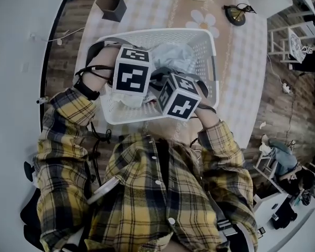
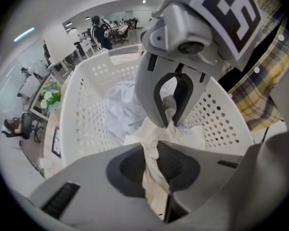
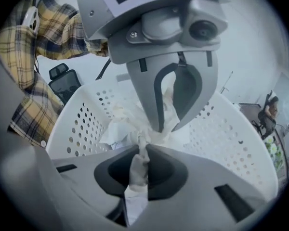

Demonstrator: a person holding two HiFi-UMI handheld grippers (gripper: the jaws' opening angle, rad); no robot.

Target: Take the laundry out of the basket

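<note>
Cream cloth (image 2: 156, 134) pinched tight in both my left tongs (image 2: 154, 165) and right tongs (image 3: 140, 166), two bunched folds, so it can lift clear of the white basket (image 2: 82, 114).

White perforated basket (image 1: 207, 62) on checked table (image 1: 241, 77); cream cloth (image 2: 151, 148) bunched, twisted, over pale laundry (image 2: 118, 109) inside.

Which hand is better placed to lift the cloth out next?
Marginally right: the right gripper and left gripper both clamp the cream cloth, but the right looks nearer the near rim of the basket.
</note>
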